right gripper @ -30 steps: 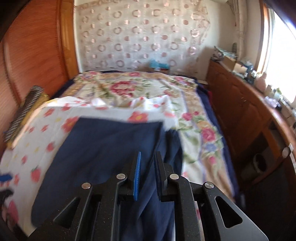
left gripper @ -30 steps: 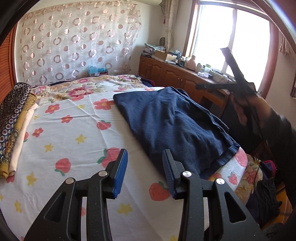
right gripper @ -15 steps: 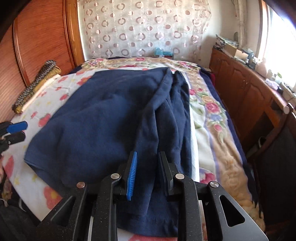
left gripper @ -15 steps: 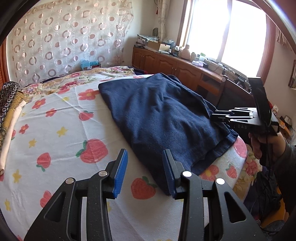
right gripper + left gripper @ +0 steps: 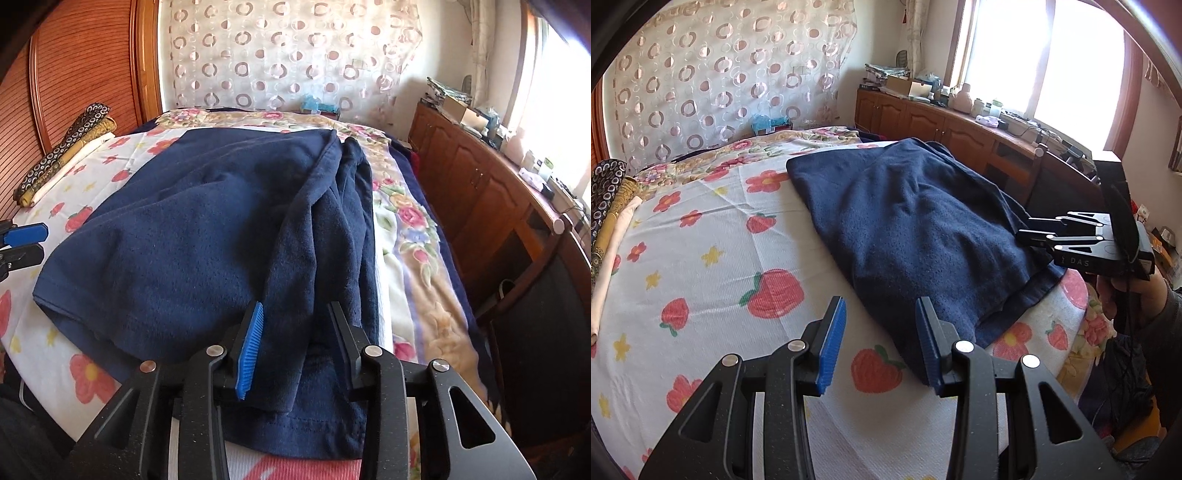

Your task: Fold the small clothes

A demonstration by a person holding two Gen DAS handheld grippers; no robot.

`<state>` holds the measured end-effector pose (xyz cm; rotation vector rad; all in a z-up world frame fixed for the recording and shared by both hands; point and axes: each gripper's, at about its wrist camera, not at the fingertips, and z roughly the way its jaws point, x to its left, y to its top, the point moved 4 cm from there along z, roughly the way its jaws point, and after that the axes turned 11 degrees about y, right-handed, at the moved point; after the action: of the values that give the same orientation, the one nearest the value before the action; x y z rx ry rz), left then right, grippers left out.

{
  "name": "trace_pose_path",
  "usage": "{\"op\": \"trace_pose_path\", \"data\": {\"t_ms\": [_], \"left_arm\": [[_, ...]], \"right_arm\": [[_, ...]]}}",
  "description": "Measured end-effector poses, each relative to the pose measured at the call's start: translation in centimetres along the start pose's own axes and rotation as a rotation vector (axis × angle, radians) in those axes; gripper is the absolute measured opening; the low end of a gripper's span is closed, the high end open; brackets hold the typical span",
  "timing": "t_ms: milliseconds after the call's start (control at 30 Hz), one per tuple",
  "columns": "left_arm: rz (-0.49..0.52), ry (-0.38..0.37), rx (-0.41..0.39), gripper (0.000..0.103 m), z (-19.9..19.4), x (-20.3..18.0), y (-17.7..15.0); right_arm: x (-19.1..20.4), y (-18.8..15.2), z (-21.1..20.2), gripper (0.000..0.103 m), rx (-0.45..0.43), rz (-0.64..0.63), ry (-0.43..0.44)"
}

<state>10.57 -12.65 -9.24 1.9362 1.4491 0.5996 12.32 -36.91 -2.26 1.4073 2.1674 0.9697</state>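
Navy garment [image 5: 192,236] lies spread on strawberry sheet [image 5: 701,266]; right gripper [image 5: 295,343] jaws just opening, cloth fold between but unpinched; left gripper [image 5: 881,339] open, empty over sheet

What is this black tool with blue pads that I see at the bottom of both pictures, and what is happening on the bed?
These are hand-held grippers, one in each of a person's hands, each with a wide-angle camera looking along its two fingers. One picture is from the left gripper, the other from the right gripper.

A navy blue garment lies spread on a bed sheet printed with strawberries and flowers. Folded fabrics lie stacked by the wooden headboard.

The left gripper is open over the sheet, just beside the garment's near corner, holding nothing. The right gripper's jaws have just been opening; a fold of the garment lies between them, but the pads do not press on it. The left camera also shows the hand that holds the right gripper.
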Motion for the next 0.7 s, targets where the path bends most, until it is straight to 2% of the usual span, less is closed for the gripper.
{"op": "trace_pose_path", "data": {"t_ms": [200,433,467,500,533,600,700], "left_arm": [[-0.004,-0.001,0.011,0.04,0.3,0.1,0.0],[0.003,-0.009,0.033,0.04,0.9,-0.2,-0.4],[0.003,-0.009,0.033,0.04,0.9,-0.2,-0.4],[0.003,-0.01,0.032,0.04,0.9,-0.2,-0.4],[0.003,-0.011,0.031,0.04,0.8,-0.2,-0.3],[0.002,-0.014,0.029,0.04,0.7,-0.2,-0.2],[0.0,-0.02,0.026,0.04,0.6,-0.2,-0.2]], "right_arm": [[0.3,-0.4,-1.2,0.042,-0.011,0.011,-0.002],[0.0,-1.6,-0.7,0.042,0.013,0.006,-0.01],[0.0,-1.6,-0.8,0.038,0.006,0.003,-0.008],[0.1,-1.6,-0.9,0.012,0.003,-0.003,0.002],[0.1,-1.6,-1.2,0.004,-0.001,-0.011,0.008],[0.3,-1.5,-2.3,0.004,-0.036,-0.034,-0.016],[-0.3,-1.3,-4.9,0.004,-0.099,-0.01,-0.008]]}}
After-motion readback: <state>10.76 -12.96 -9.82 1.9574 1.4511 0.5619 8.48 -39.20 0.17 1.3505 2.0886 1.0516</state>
